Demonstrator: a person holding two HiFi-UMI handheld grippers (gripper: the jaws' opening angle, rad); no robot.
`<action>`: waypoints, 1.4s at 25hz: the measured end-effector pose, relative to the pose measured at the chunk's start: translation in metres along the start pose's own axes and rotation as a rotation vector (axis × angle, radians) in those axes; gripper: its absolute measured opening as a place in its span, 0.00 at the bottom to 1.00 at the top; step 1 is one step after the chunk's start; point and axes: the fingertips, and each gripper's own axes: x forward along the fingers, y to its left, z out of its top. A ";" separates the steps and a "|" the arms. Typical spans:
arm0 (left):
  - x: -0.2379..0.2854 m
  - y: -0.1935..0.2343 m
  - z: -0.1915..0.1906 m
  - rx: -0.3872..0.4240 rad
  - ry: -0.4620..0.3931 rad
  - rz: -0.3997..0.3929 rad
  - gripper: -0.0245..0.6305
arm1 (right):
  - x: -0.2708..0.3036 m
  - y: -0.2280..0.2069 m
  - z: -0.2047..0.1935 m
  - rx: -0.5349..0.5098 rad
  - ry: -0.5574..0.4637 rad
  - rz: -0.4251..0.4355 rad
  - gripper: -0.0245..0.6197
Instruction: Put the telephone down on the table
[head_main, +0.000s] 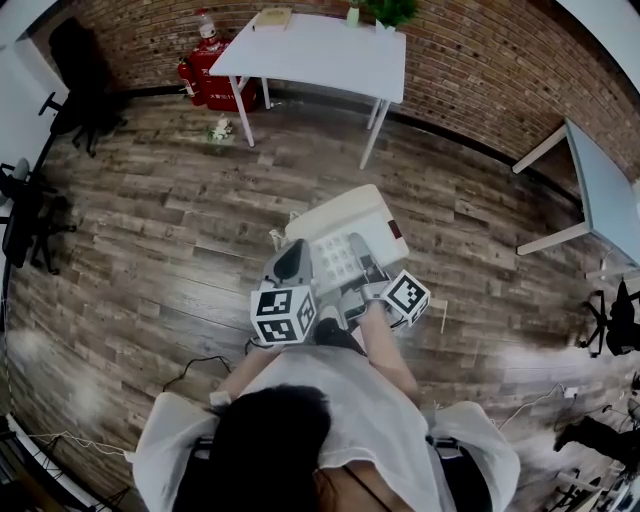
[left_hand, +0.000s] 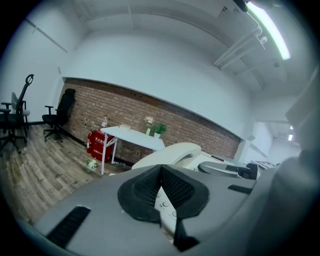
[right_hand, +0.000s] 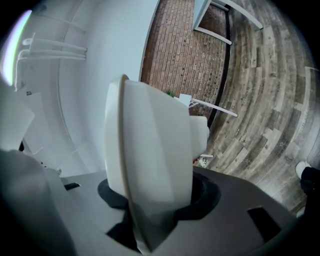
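The left gripper (head_main: 294, 264) and right gripper (head_main: 364, 268) each clench the white telephone (head_main: 335, 228) above the wooden floor (head_main: 150, 235).

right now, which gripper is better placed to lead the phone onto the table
Left, marginally. The left gripper and right gripper both clamp the telephone, but the white table stands ahead, slightly to the left side. Keep both on.

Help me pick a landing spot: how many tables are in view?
2. A white table stands top centre in the head view; a second table sits at its right edge. Others may be hidden.
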 end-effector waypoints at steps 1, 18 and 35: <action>0.007 -0.004 0.002 0.006 -0.001 -0.003 0.07 | 0.003 -0.002 0.006 0.000 0.001 -0.001 0.39; 0.091 -0.040 0.016 0.010 -0.011 0.033 0.07 | 0.050 -0.018 0.088 -0.004 0.059 0.038 0.39; 0.107 -0.046 0.027 0.002 -0.042 0.064 0.07 | 0.062 -0.024 0.106 0.041 0.078 0.054 0.39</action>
